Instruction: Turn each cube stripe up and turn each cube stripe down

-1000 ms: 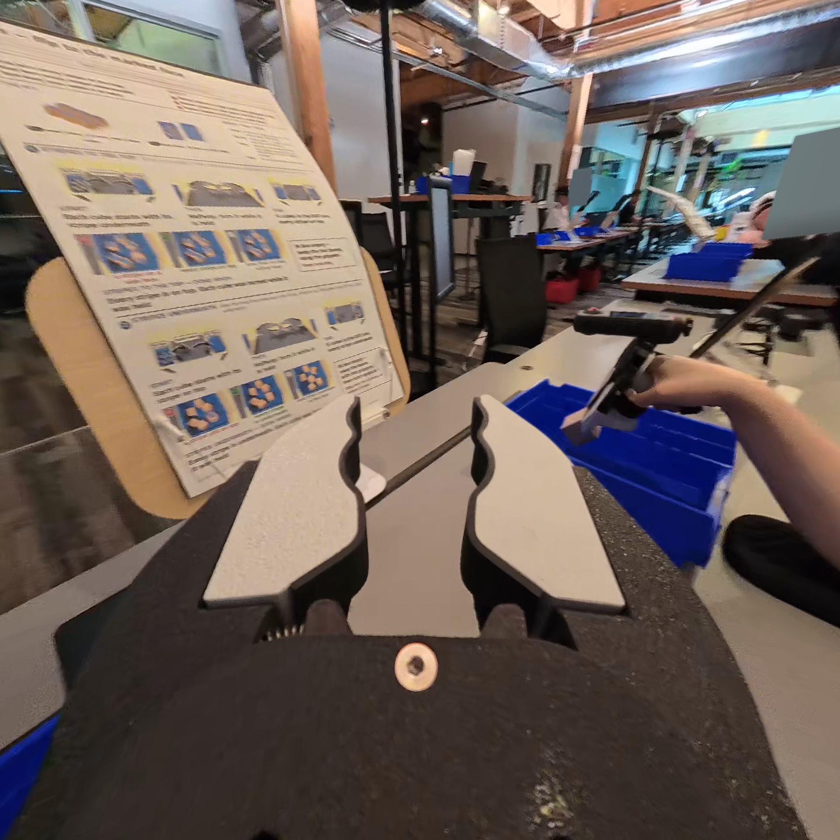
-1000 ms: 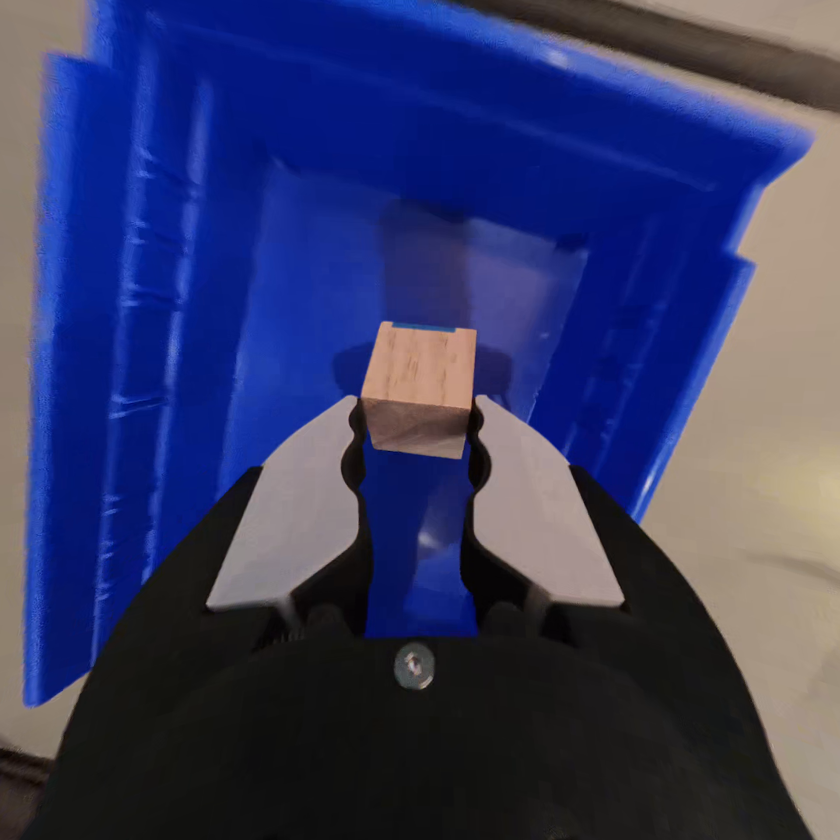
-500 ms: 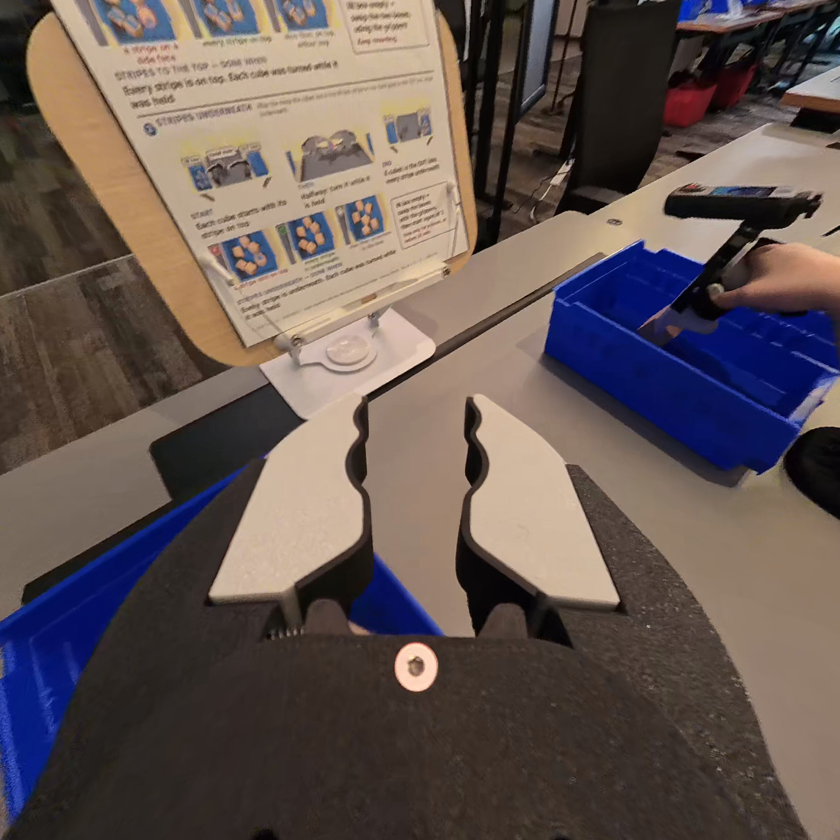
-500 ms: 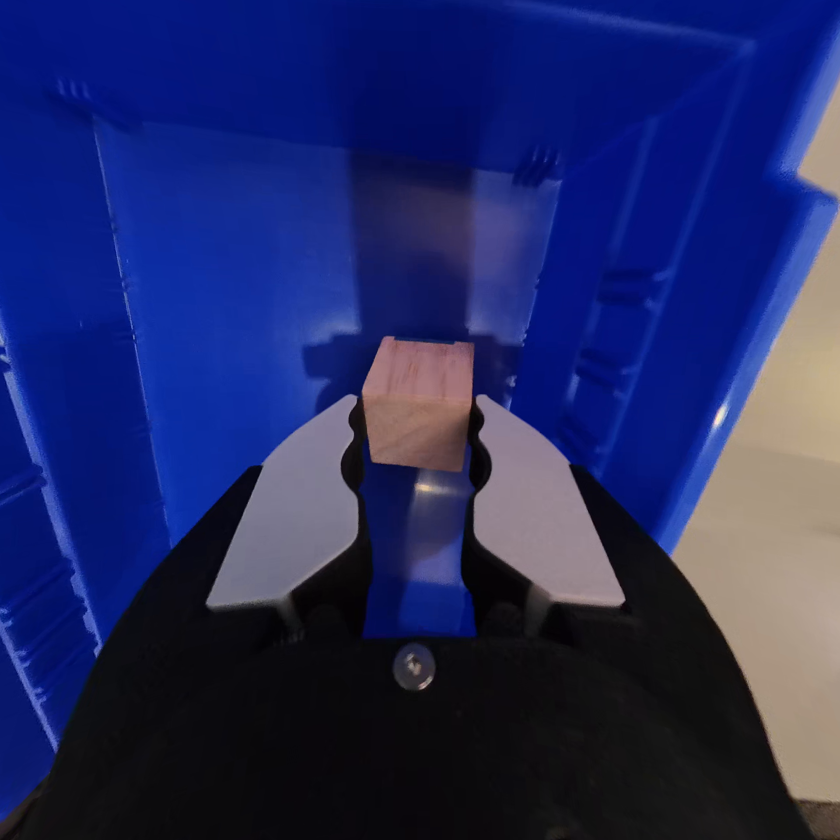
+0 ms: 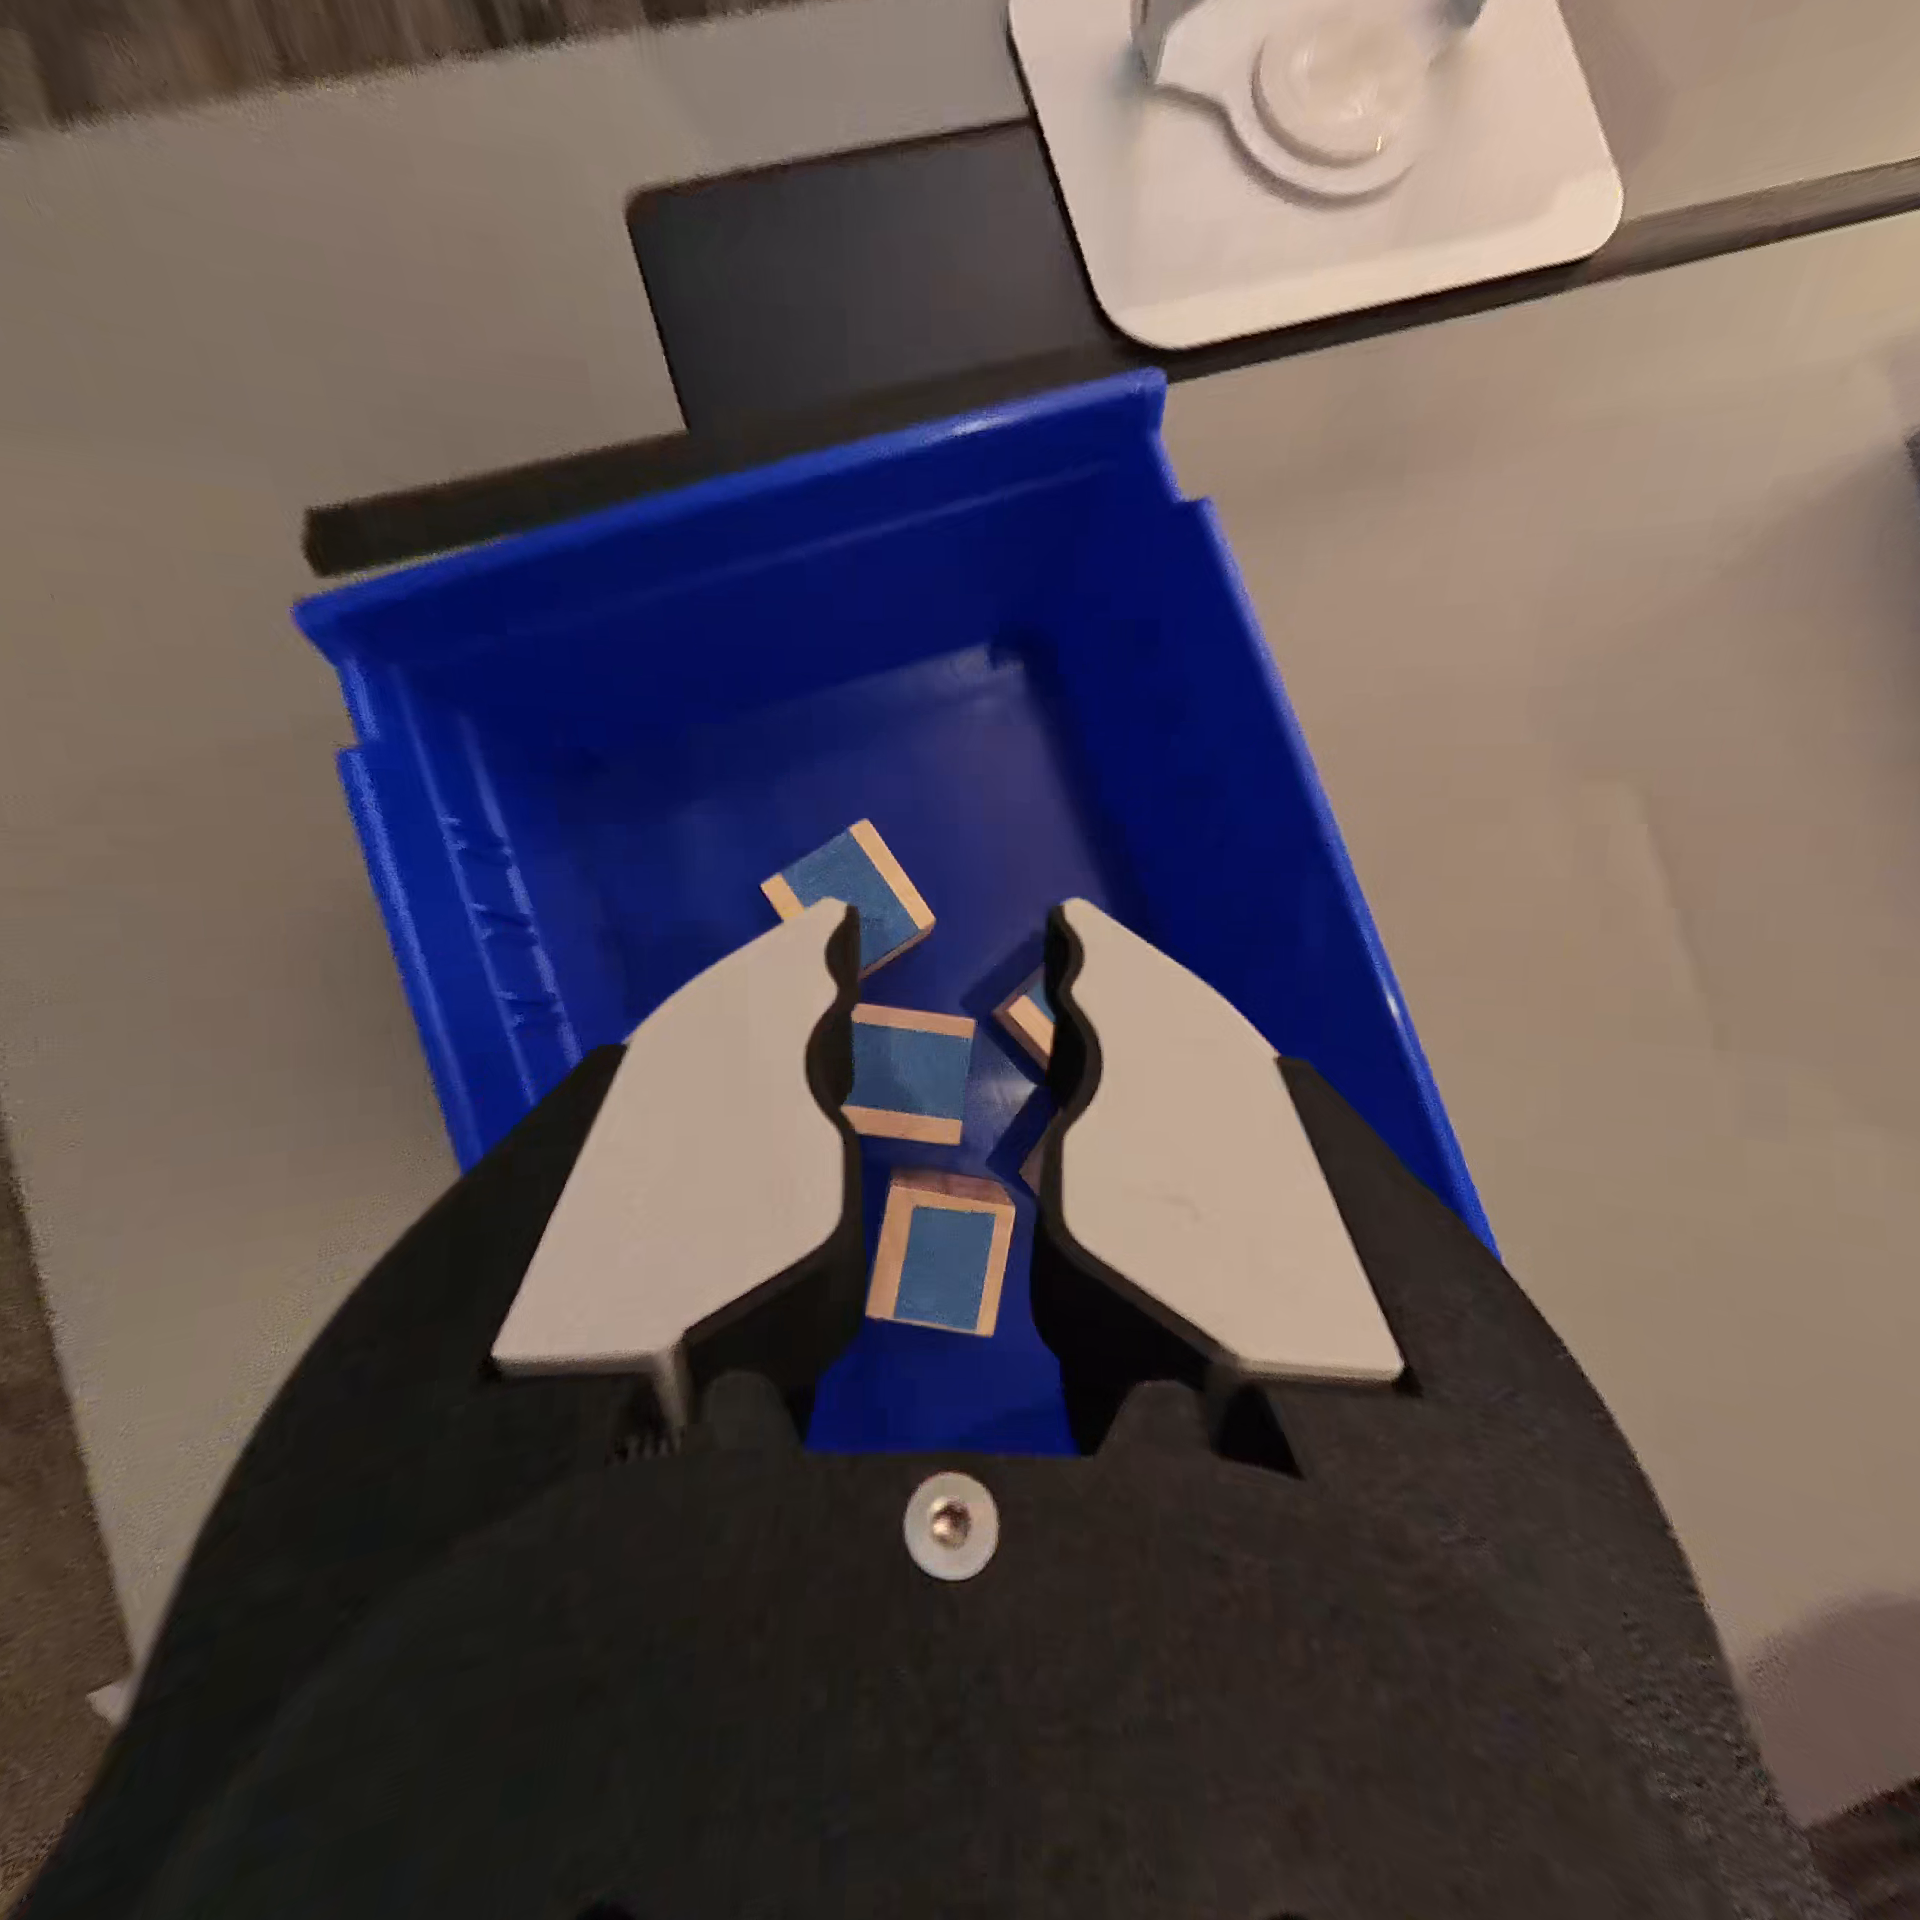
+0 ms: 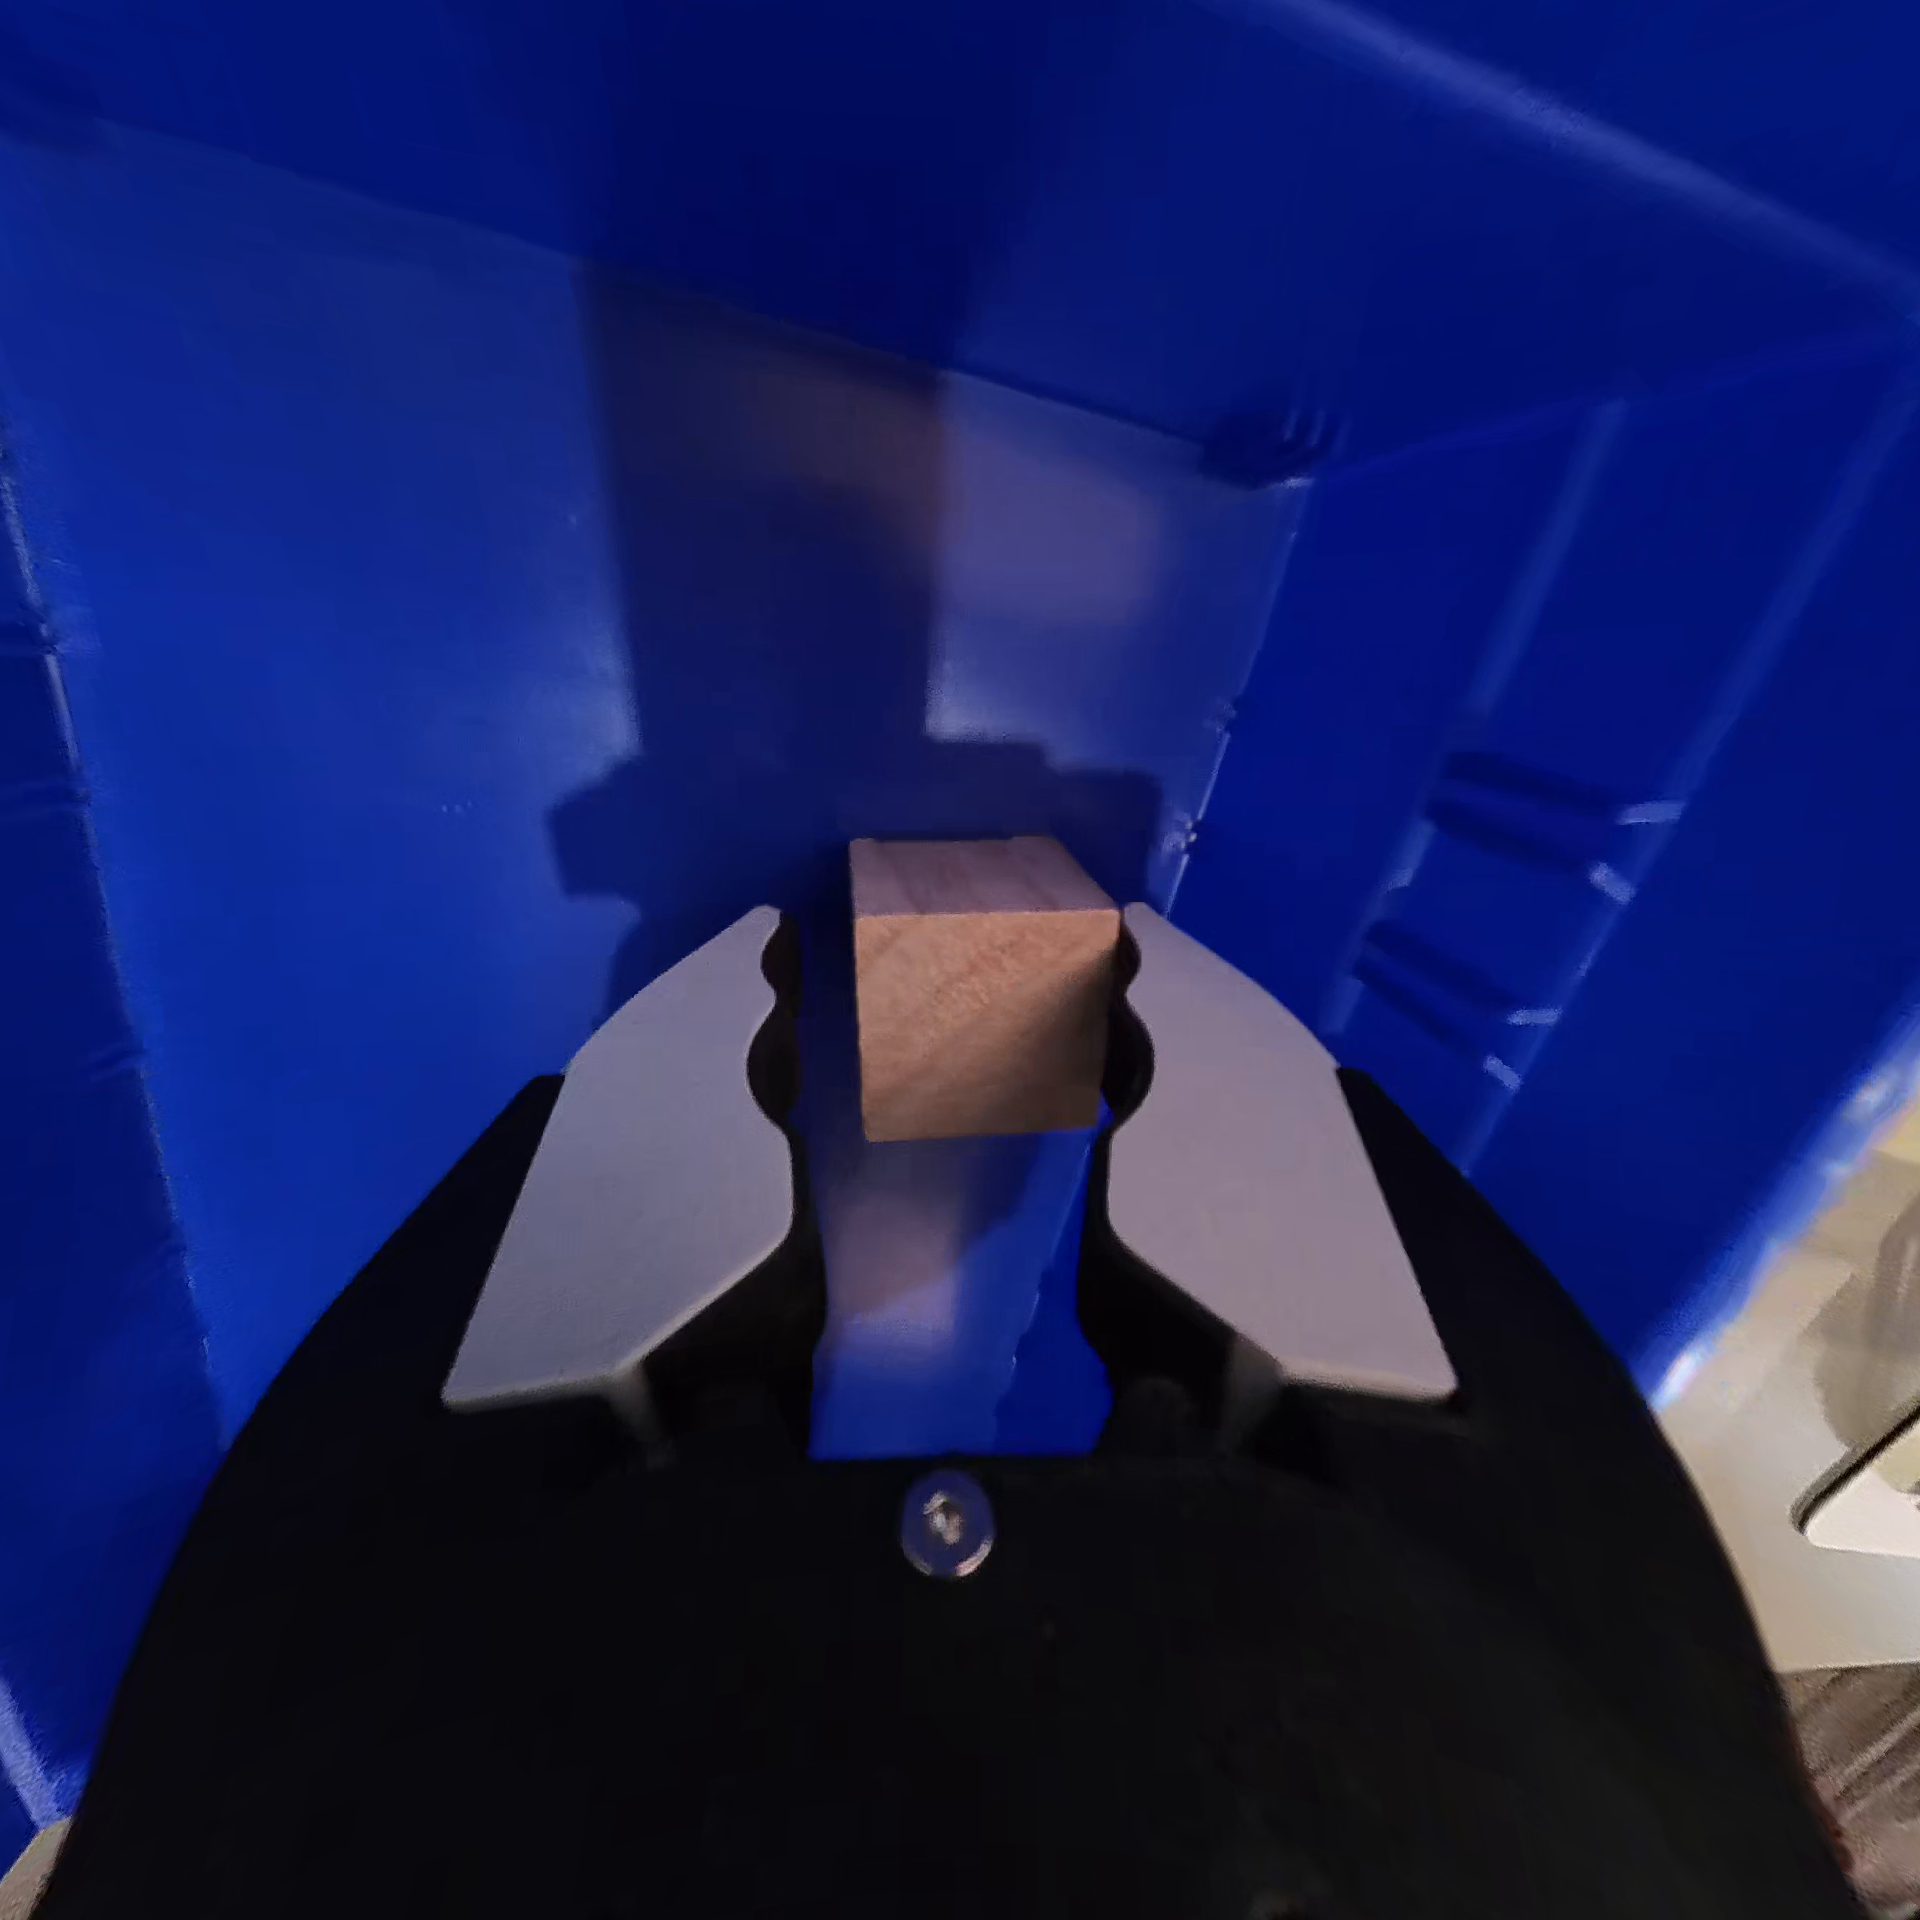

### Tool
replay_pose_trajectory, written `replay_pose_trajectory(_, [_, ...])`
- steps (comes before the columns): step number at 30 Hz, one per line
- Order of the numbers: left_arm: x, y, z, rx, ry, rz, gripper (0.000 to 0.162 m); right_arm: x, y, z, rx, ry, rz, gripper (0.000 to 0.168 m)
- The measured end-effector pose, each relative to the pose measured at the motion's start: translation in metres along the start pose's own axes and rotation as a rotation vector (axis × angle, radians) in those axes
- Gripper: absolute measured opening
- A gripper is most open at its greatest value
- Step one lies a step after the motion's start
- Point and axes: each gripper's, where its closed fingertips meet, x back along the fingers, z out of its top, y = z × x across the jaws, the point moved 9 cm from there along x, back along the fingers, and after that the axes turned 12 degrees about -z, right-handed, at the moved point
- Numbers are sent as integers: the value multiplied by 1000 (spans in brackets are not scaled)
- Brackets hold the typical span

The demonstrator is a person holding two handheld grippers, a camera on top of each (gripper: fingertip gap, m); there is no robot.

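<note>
In the left wrist view, several wooden cubes lie in a blue bin (image 5: 727, 582) with their blue stripes up: one (image 5: 847, 899) at my left fingertip, one (image 5: 909, 1075) and one (image 5: 940, 1262) between my fingers, and one (image 5: 1029, 1013) partly hidden by the right finger. My left gripper (image 5: 951, 914) hangs open and empty above them. In the right wrist view, my right gripper (image 6: 953, 914) is deep inside another blue bin (image 6: 312, 520). A wooden cube (image 6: 982, 1023) stands between its open fingers with no stripe showing; there is a gap on its left side, while the right finger is at its edge.
A white stand base (image 5: 1320, 156) sits on a black mat (image 5: 831, 291) behind the left bin. Grey table (image 5: 1558, 727) surrounds it. The right bin's walls close in around the right gripper; a strip of table (image 6: 1766, 1351) shows at the lower right.
My left gripper has swung down from the instruction board to point into the bin of cubes. My right gripper has gone lower into its bin, and its fingers have spread apart from the cube.
</note>
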Motion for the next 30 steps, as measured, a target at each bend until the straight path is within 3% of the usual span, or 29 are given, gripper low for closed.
replay_pose_trajectory(6, [-36,-19,-6,90,-144,63,46,37,2,2,-1,163,-3,64])
replay_pose_trajectory(12, [-66,-35,-10,167,-269,172,64,58,-7,0,70,216,-4,64])
replay_pose_trajectory(25, [-104,-46,-16,238,-358,240,65,65,-17,-1,126,218,0,63])
replay_pose_trajectory(30, [-112,-48,-22,265,-409,251,56,64,-20,-1,150,210,0,63])
